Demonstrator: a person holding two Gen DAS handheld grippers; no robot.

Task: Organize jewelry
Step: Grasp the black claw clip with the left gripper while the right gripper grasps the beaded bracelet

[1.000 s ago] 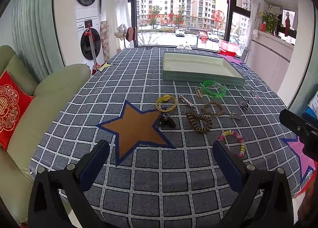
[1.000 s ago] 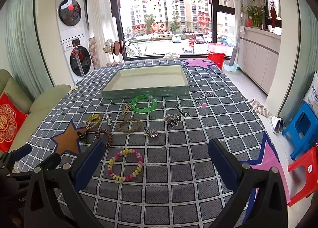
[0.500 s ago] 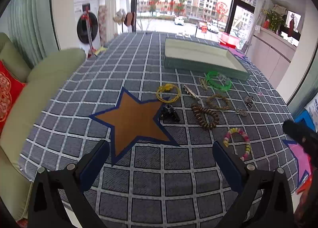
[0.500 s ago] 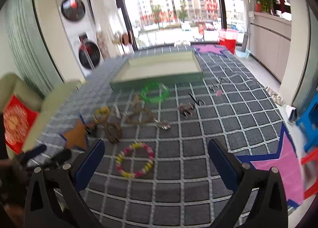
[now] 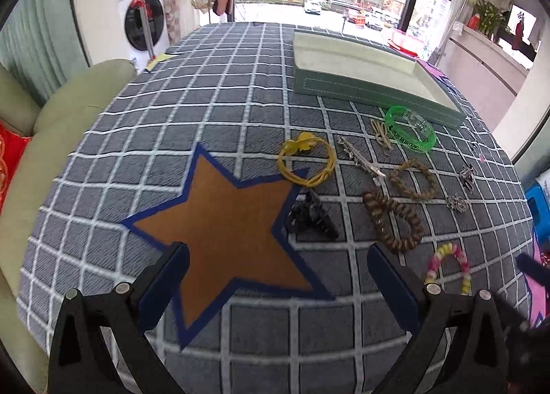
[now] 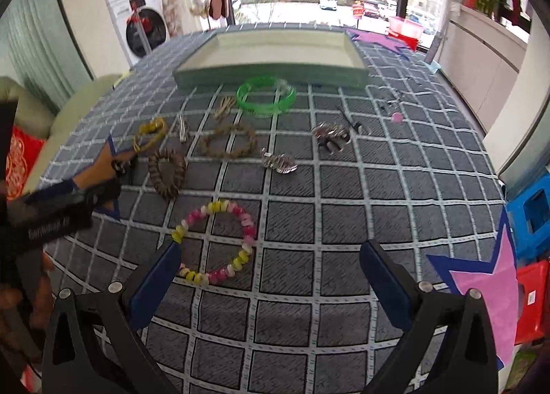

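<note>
Jewelry lies scattered on the checked tablecloth in front of an empty green tray (image 5: 361,89) (image 6: 271,76). My left gripper (image 5: 278,268) is open and empty, low over the brown star patch (image 5: 223,222), just short of a black hair claw (image 5: 311,217). A yellow cord loop (image 5: 307,160), brown coil tie (image 5: 392,222) and green bangle (image 5: 410,132) lie beyond. My right gripper (image 6: 270,268) is open and empty just above a pink and yellow bead bracelet (image 6: 216,242). A silver clip (image 6: 278,162) and the green bangle (image 6: 266,95) lie farther off.
A braided tan bracelet (image 6: 228,143), silver claw clip (image 6: 331,136) and small pieces lie mid-table. A green sofa with a red cushion (image 5: 13,153) borders the left edge. Blue and red stools (image 6: 531,218) stand on the right. The left gripper shows at the right wrist view's left edge (image 6: 65,201).
Both grippers have moved forward and lower toward the table. The jewelry now looks larger and nearer. Nothing was picked up; both stay open.
</note>
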